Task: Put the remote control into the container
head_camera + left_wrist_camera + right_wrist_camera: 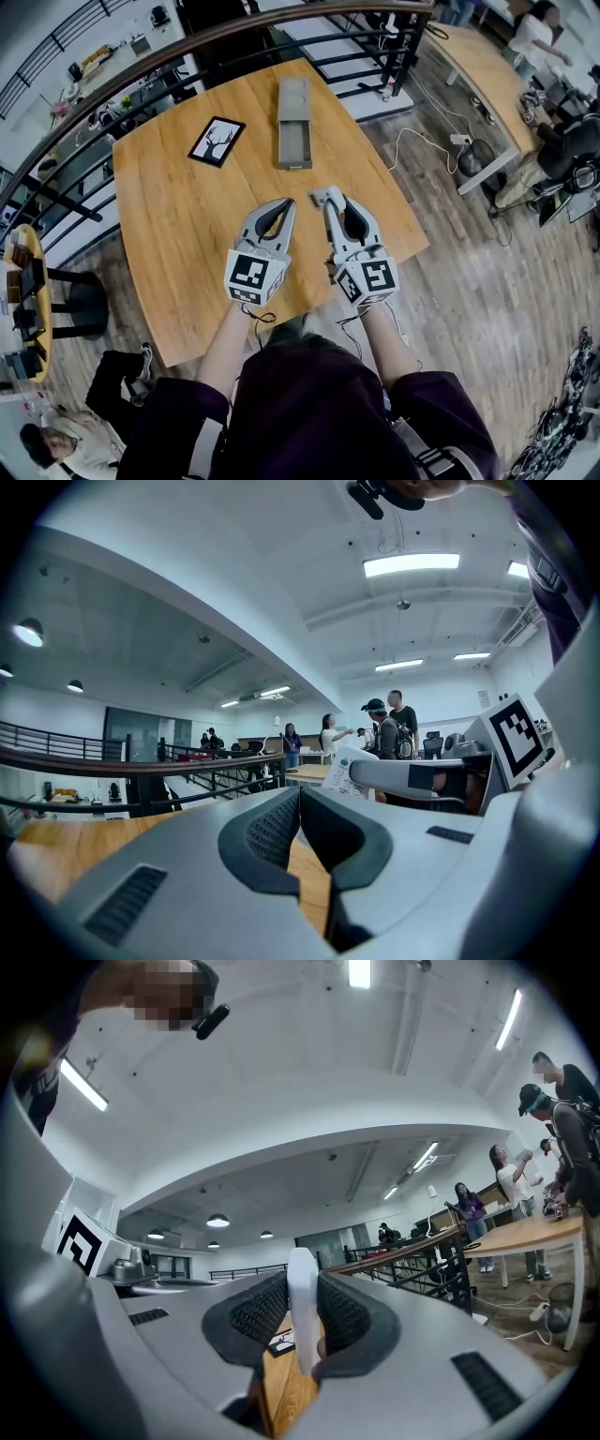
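In the head view my right gripper (330, 200) is shut on a white remote control (322, 196) above the near part of the wooden table (187, 216). In the right gripper view the remote (303, 1302) stands edge-on, clamped between the two dark pads. The left gripper view shows its buttoned face (346, 772) sticking out past a right finger (412, 775). My left gripper (284, 204) hovers just left of it, shut with nothing in it, its pads (281, 827) touching. The grey container (280, 141), a long open box, lies further back at the table's middle.
A black framed deer picture (217, 142) lies left of the container. A dark curved railing (234, 37) runs behind the table. Another desk (487, 75) with people and floor cables (422, 141) is at the right. A person (66, 441) sits at lower left.
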